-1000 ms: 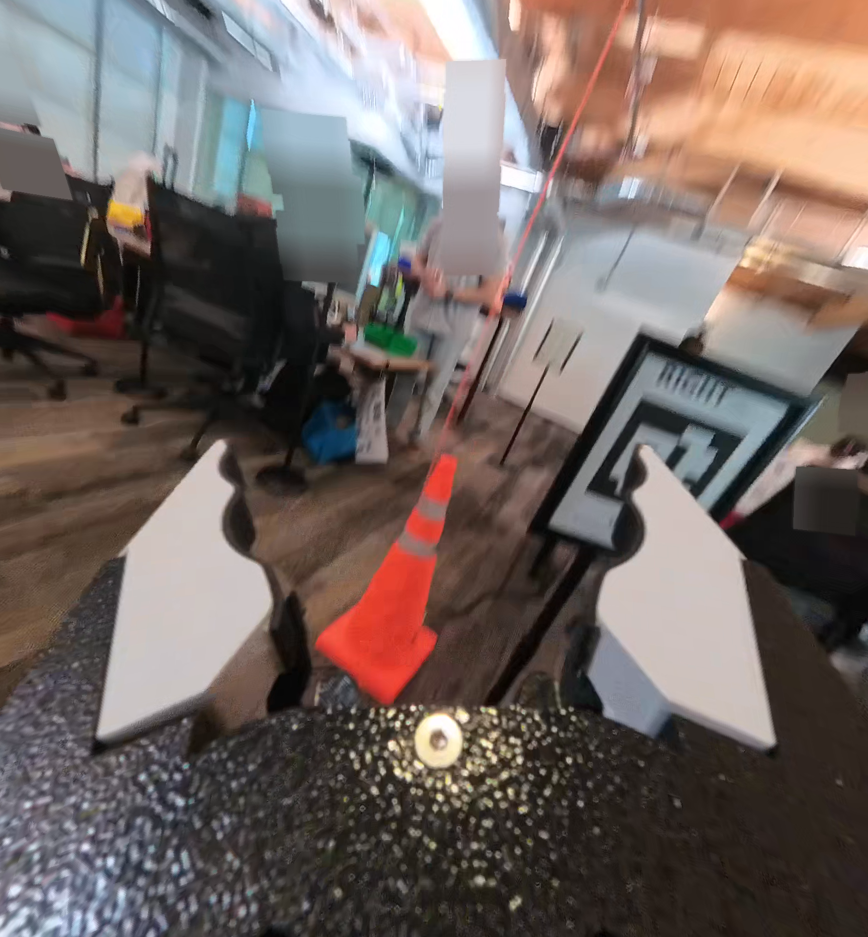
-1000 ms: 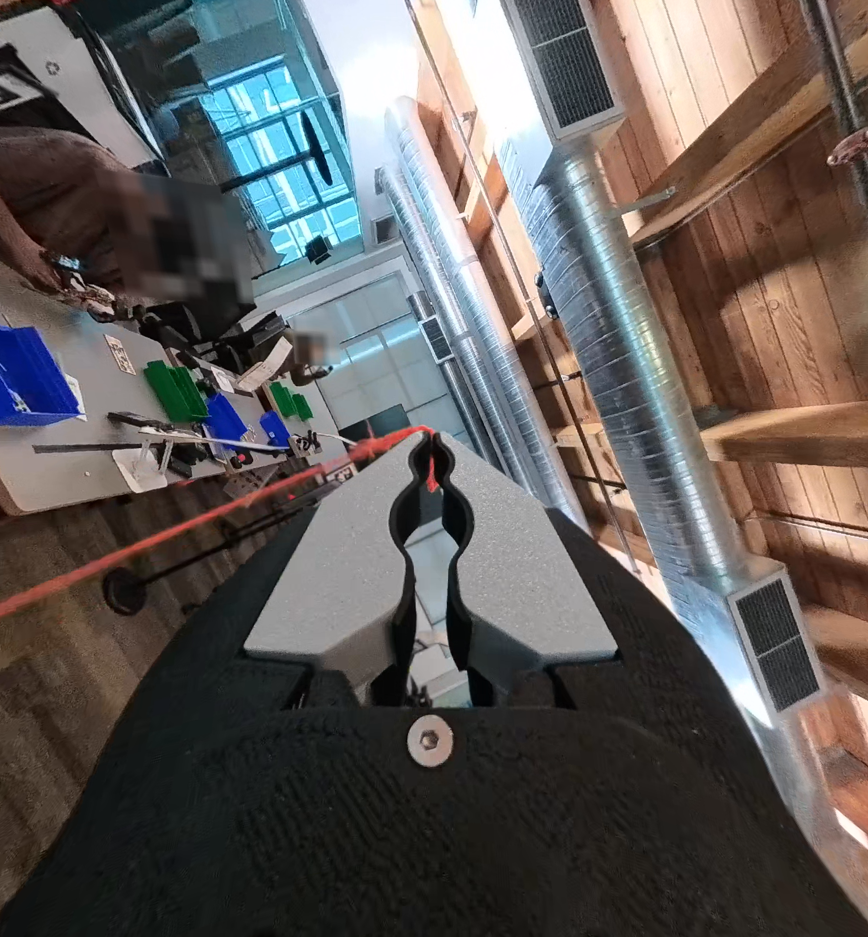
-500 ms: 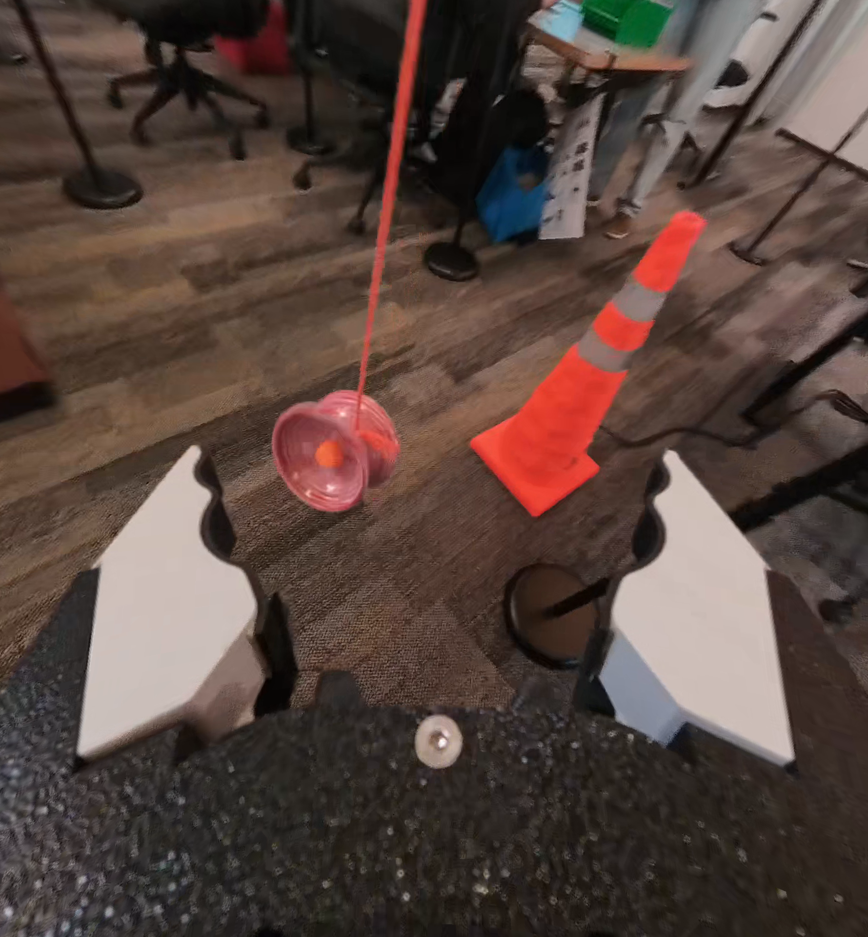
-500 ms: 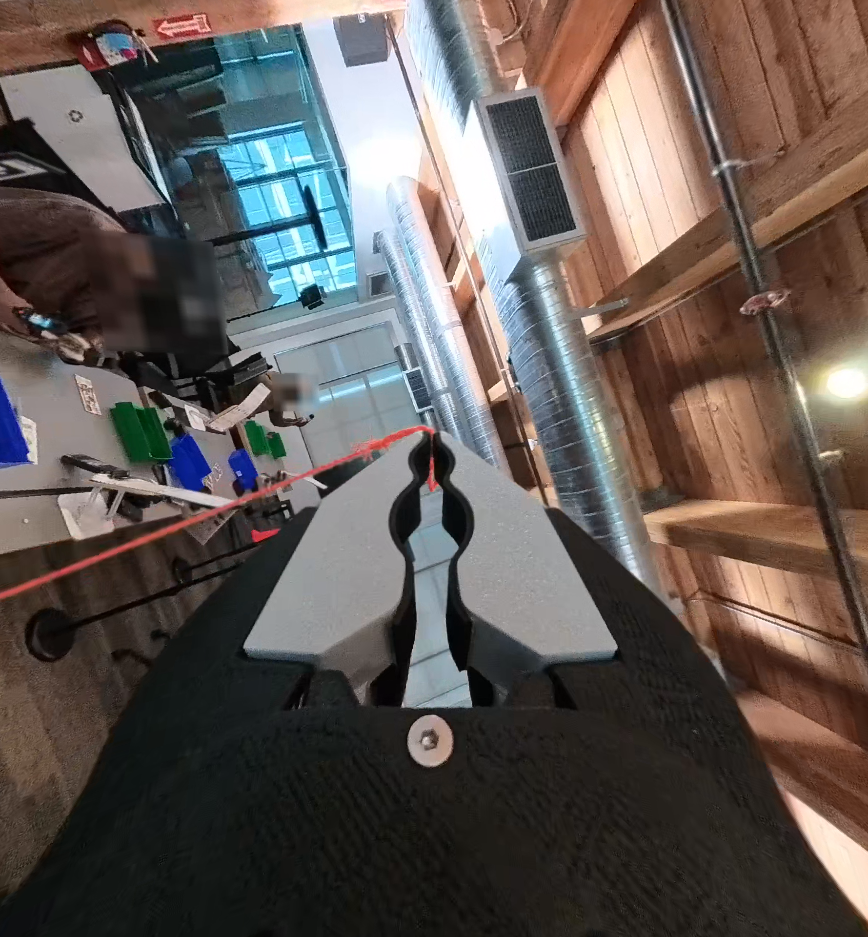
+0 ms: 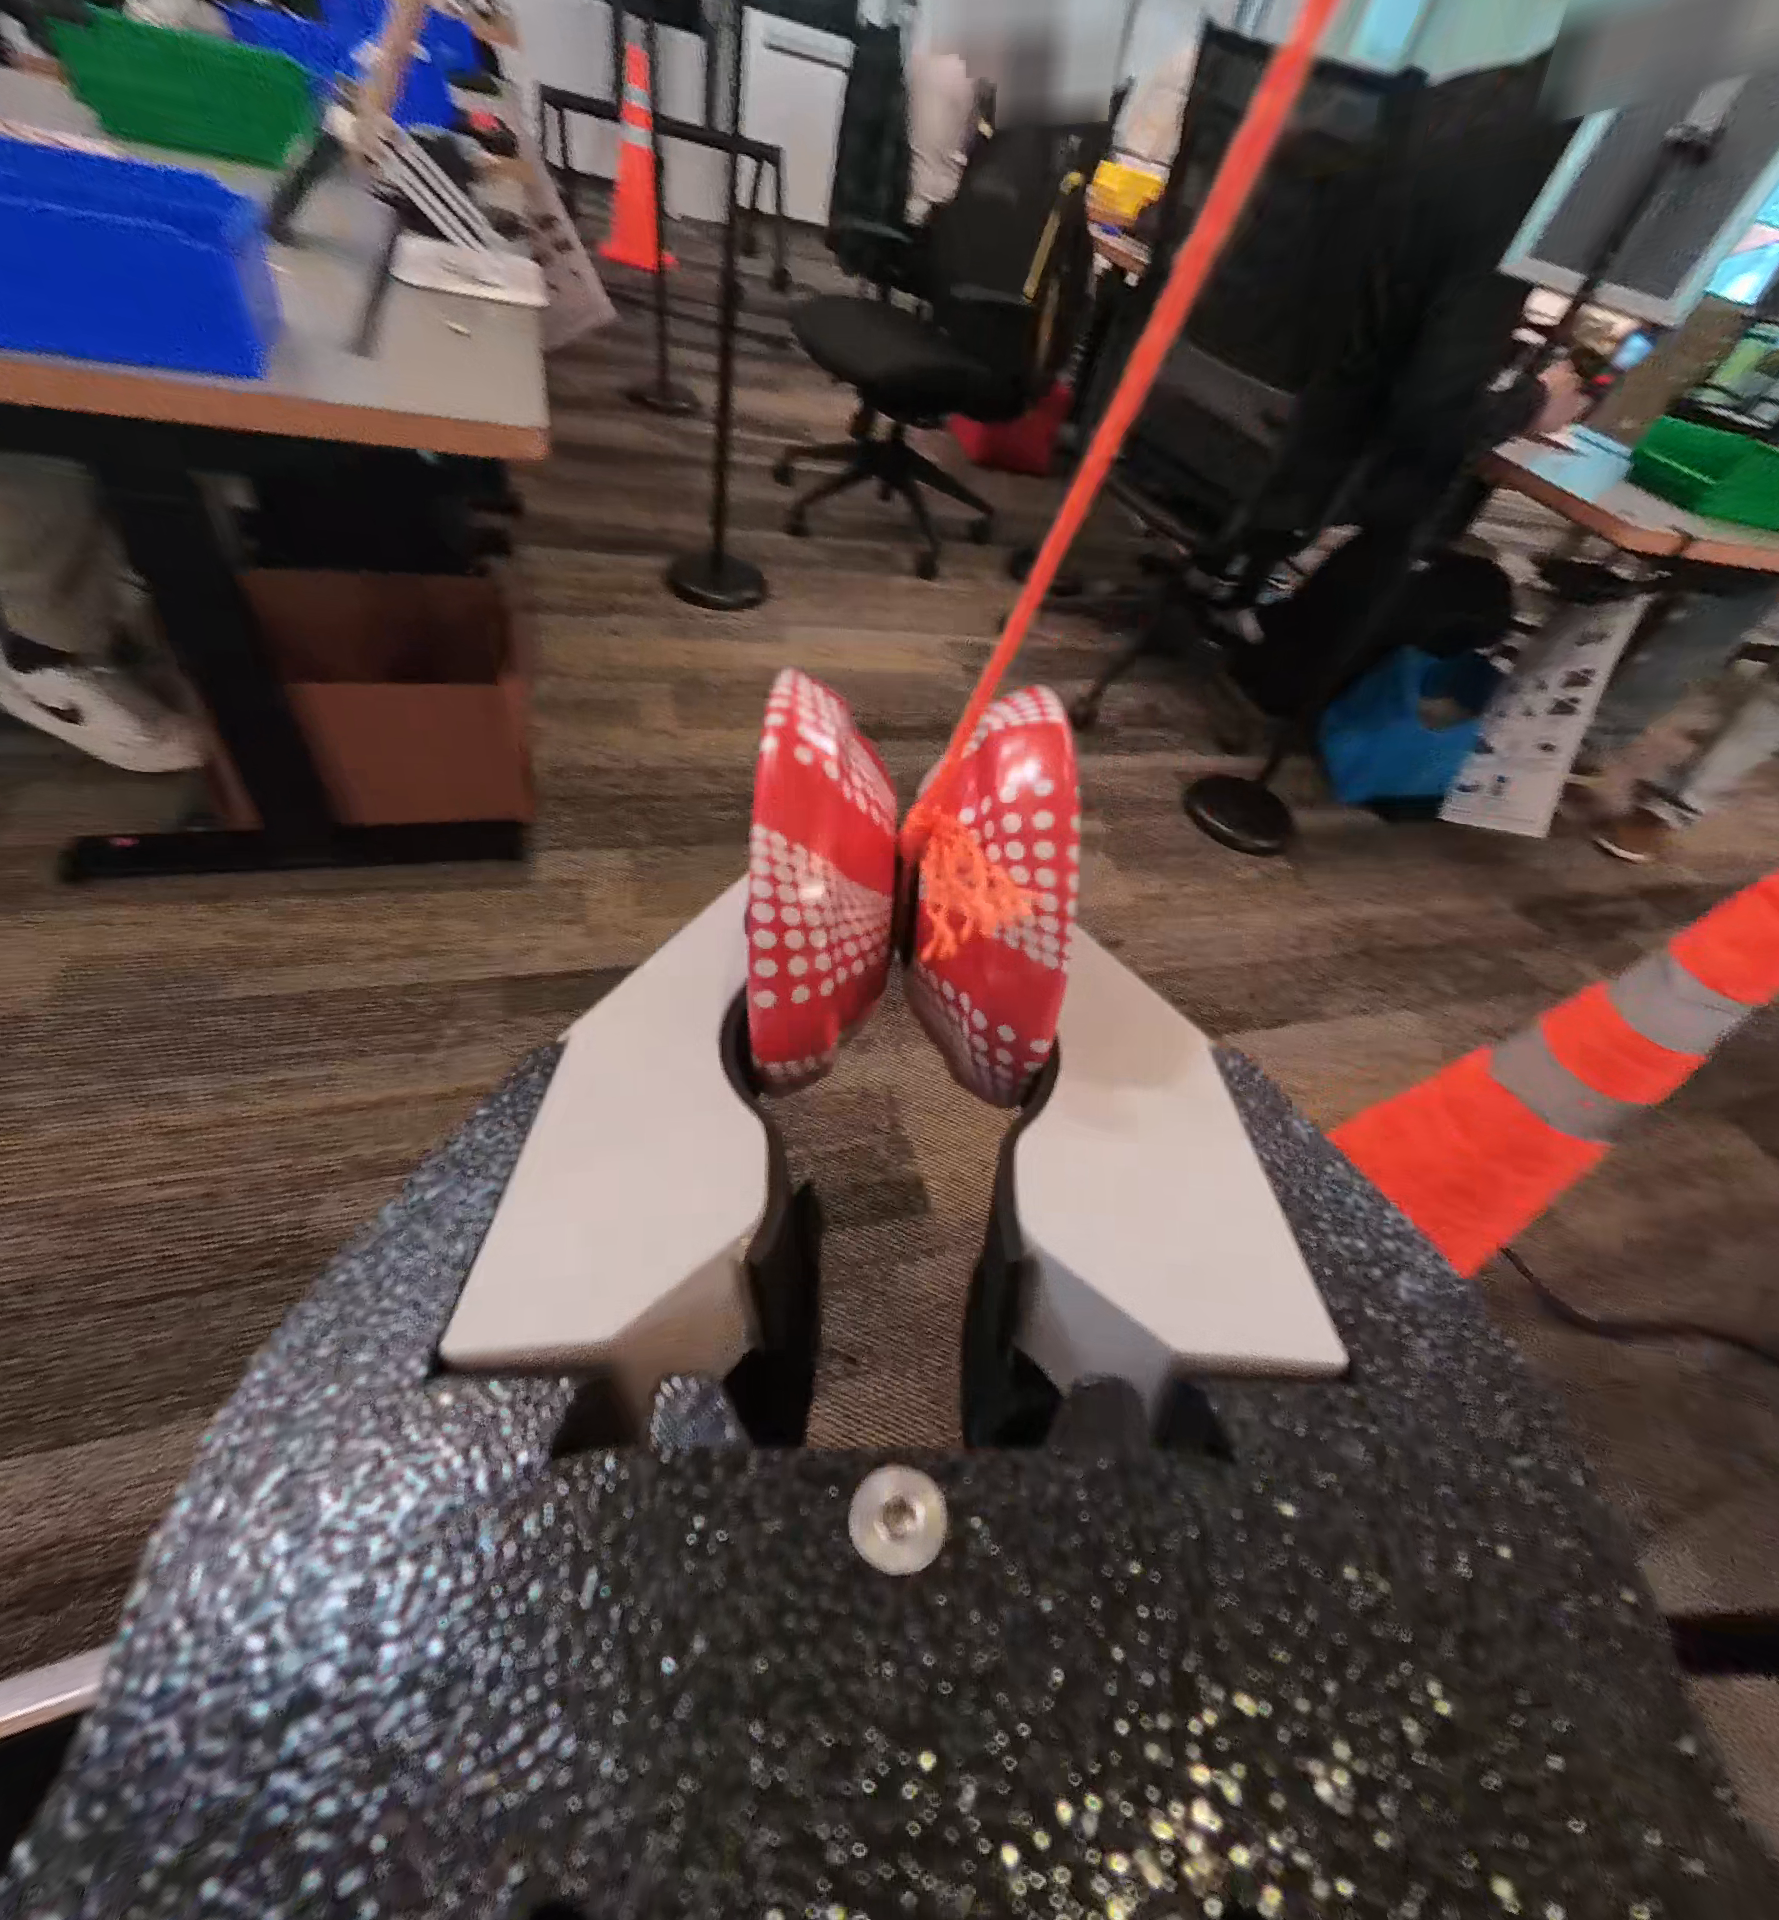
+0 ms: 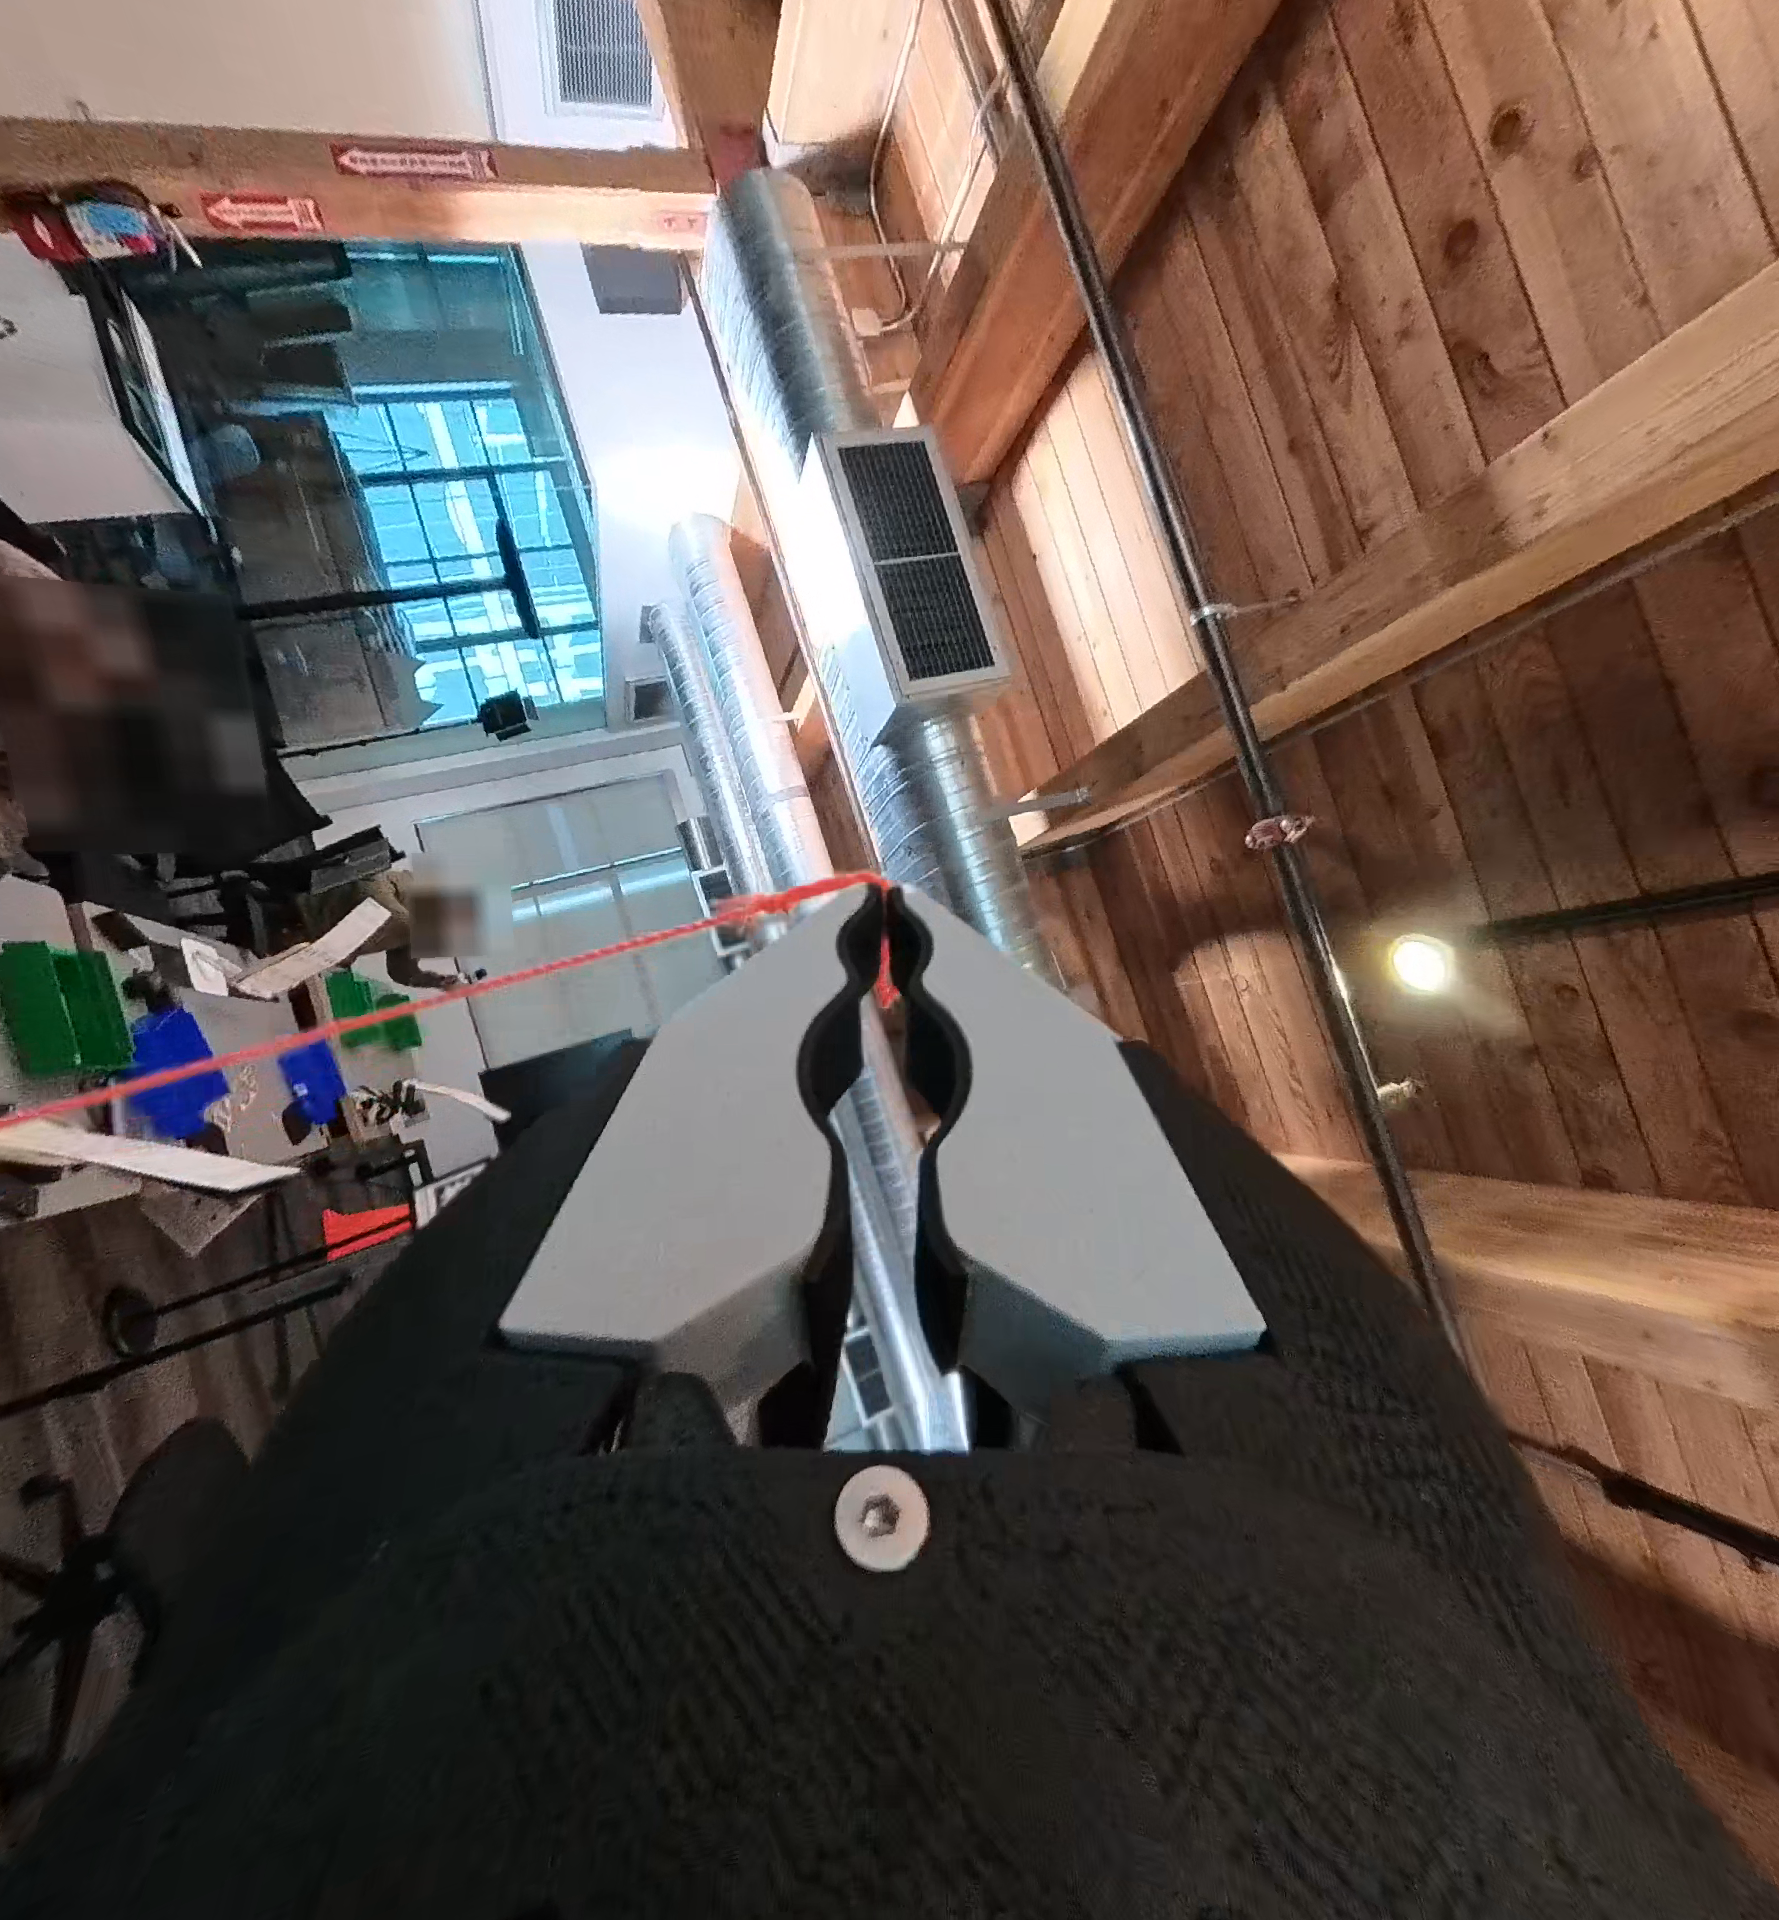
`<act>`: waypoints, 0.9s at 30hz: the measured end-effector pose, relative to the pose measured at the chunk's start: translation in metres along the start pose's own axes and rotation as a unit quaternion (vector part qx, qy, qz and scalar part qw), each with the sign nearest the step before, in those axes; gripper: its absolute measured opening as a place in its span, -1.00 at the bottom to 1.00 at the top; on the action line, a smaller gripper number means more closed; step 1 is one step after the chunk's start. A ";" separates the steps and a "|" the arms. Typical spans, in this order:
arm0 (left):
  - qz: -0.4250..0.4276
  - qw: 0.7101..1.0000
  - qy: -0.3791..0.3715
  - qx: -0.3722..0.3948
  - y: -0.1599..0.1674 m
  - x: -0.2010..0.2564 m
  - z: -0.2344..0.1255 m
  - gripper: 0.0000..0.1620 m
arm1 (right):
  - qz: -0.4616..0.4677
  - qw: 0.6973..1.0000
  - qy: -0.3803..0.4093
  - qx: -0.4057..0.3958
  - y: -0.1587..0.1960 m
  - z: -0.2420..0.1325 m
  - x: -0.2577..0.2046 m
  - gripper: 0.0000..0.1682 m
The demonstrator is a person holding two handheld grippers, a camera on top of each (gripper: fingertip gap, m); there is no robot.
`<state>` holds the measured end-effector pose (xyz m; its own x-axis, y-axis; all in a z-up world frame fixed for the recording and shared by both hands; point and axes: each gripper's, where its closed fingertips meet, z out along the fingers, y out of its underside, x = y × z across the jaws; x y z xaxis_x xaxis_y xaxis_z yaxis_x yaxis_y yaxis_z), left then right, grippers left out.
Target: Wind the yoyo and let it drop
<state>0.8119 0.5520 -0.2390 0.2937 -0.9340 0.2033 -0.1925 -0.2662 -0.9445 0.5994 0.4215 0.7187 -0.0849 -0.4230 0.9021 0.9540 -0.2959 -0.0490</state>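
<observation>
In the left wrist view a red yoyo (image 5: 823, 894) with white dots sits edge-on between my grey fingers. My left gripper (image 5: 911, 935) is shut on it, one finger against each half. Its orange string (image 5: 1134, 395) runs taut from the yoyo's gap up and to the right, out of the frame's top. A frayed bit of string lies on the right half. In the right wrist view my right gripper (image 6: 883, 904) points up toward the ceiling and is shut on the string's end (image 6: 552, 966). The string leads from its tips off to the left.
An orange traffic cone (image 5: 1591, 1049) lies close on the right, another cone (image 5: 636, 166) stands far back. A table (image 5: 428, 384) with blue and green bins is at the left, office chairs (image 5: 916, 343) and stanchion posts (image 5: 719, 416) stand behind. Carpet floor lies below. About 100 centimeters separates my left fingertips from my right.
Half a second ago the yoyo hung free on its string in front of my open left gripper. Now my left gripper has closed on it. The right gripper keeps its grip and has tilted further.
</observation>
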 end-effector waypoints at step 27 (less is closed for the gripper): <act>-0.369 0.804 -0.347 -0.311 0.146 -0.171 -0.609 -0.56 | 0.301 0.763 -0.380 0.427 -0.360 -0.070 -0.301 -1.00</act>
<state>0.1639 0.5274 -0.2545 0.9533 -0.1666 0.2518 -0.0941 -0.9564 -0.2765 0.2616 0.5957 0.4348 0.3250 0.4523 0.8305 0.6215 0.5598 -0.5480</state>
